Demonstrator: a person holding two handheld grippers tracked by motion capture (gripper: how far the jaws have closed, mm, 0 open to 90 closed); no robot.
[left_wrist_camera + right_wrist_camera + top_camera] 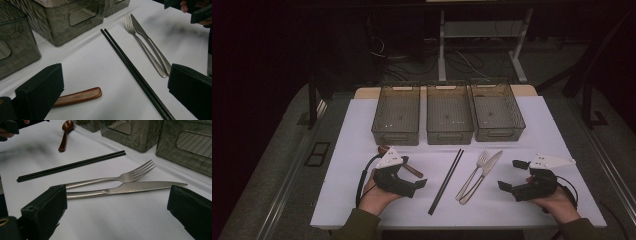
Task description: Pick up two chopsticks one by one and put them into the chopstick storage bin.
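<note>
On the white table [537, 115] lie a wooden spoon [414, 171], a pair of black chopsticks [446, 181], a steel fork [472, 172] and a steel knife [484, 172]. My left gripper [413, 172] is open over the spoon's handle [78, 96], with the chopsticks [132, 72] running between its jaws. Just right of the knife, my right gripper [511, 175] is open. The fork [112, 180] and knife [130, 188] lie crossed in front of its jaws. Neither gripper holds anything.
Three grey see-through bins [395, 114] [448, 114] [497, 111] stand in a row at the back of the table, all with nothing inside. Beyond the table are desk legs and cables on a dark floor.
</note>
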